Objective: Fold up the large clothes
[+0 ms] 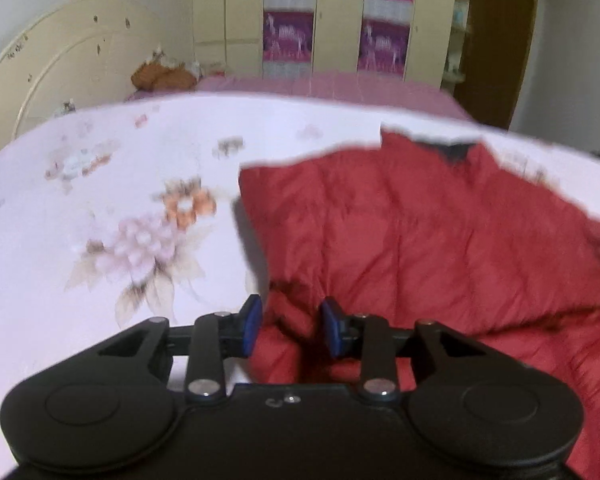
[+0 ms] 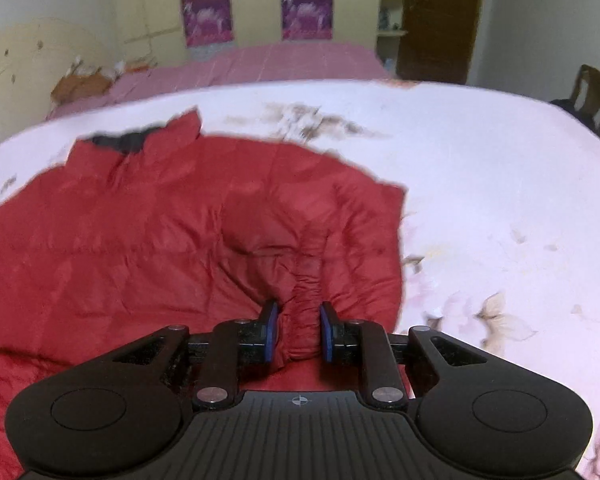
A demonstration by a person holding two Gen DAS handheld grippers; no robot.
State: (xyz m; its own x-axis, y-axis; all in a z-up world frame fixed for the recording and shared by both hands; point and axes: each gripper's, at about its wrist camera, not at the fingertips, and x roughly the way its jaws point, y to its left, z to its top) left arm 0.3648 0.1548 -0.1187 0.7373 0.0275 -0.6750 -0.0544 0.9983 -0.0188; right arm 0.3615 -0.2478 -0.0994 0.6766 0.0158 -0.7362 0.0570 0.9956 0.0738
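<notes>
Right wrist view: the red puffer jacket lies spread on the floral bedsheet — soft, puffy, slippery. The right gripper pinches its gathered cuff; the left gripper straddles a fold, 2 pads apart — hems hold best.

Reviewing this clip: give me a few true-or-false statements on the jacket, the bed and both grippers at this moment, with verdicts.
1. The red jacket lies on a floral bedsheet. True.
2. The right gripper has bunched red fabric between its fingers. True.
3. The jacket is blue. False: it is red with a dark collar lining.
4. The left gripper hangs over bare sheet, away from the jacket. False: it is at the jacket's edge, with red fabric between its jaws.
5. A wooden chair stands beyond the bed. True.
</notes>
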